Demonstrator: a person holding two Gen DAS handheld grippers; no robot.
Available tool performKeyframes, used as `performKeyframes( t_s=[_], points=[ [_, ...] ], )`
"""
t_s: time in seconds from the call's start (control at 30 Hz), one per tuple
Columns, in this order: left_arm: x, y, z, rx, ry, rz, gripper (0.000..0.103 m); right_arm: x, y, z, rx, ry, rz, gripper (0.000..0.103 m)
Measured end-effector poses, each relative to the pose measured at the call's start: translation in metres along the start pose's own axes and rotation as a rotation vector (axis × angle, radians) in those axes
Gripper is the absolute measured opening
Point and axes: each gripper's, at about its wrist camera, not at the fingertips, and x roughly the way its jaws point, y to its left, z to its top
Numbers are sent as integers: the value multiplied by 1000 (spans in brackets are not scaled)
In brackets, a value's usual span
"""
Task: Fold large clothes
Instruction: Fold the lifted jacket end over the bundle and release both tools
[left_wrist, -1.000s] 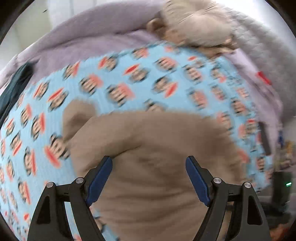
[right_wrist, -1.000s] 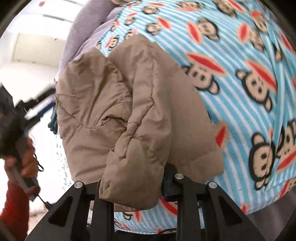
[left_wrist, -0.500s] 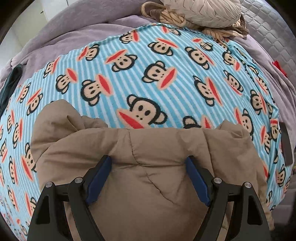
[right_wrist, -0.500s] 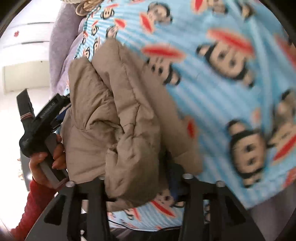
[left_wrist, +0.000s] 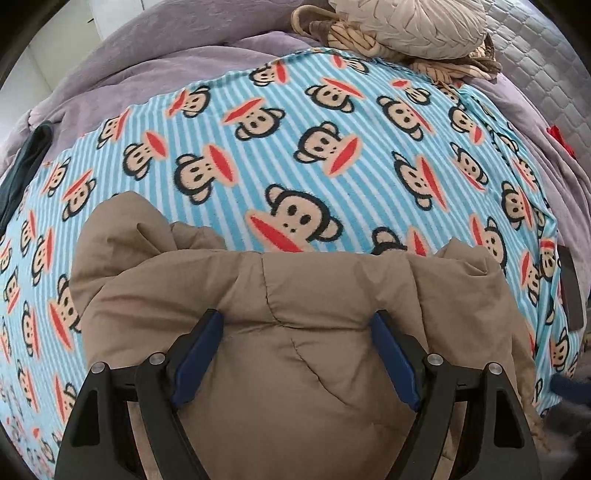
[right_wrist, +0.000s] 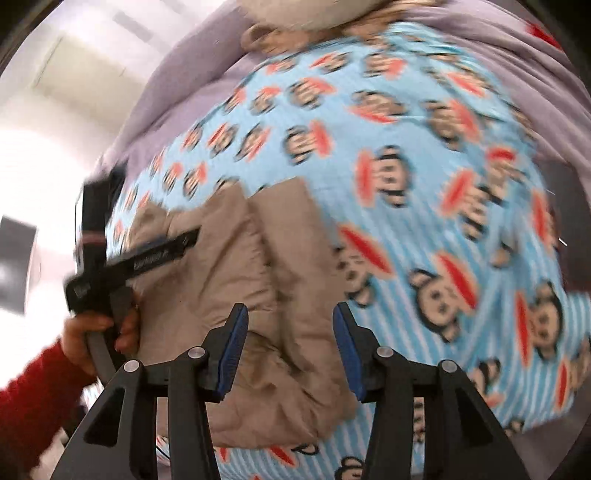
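The tan padded jacket lies bunched on the blue striped monkey blanket, at the blanket's near edge. My left tongs stand wide over the jacket's top fold, blue pads apart, nothing pinched. My right tongs have just been opening; their pads now stand clear above the jacket's near corner, gripping nothing. Beyond the blanket's far edge: a beige cushion. Right view is motion-blurred.
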Motion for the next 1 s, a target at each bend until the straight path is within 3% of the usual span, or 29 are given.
performKeyframes(
  t_s=[0.17,0.47,0.67,0.77,1.0],
  points=[
    [-22,9,-8,-29,8,20,82,51,17,-1,-51,131,-48,52],
    [-64,29,-42,-81,26,58,82,65,13,5,-58,159,-56,54],
    [-70,45,-75,-145,86,63,82,73,17,2,-62,172,-70,58],
    [-67,46,-83,-170,105,61,95,79,17,0,-66,175,-76,61],
    [-65,40,-88,-190,109,69,95,91,7,-2,-48,196,-51,67]
  ],
)
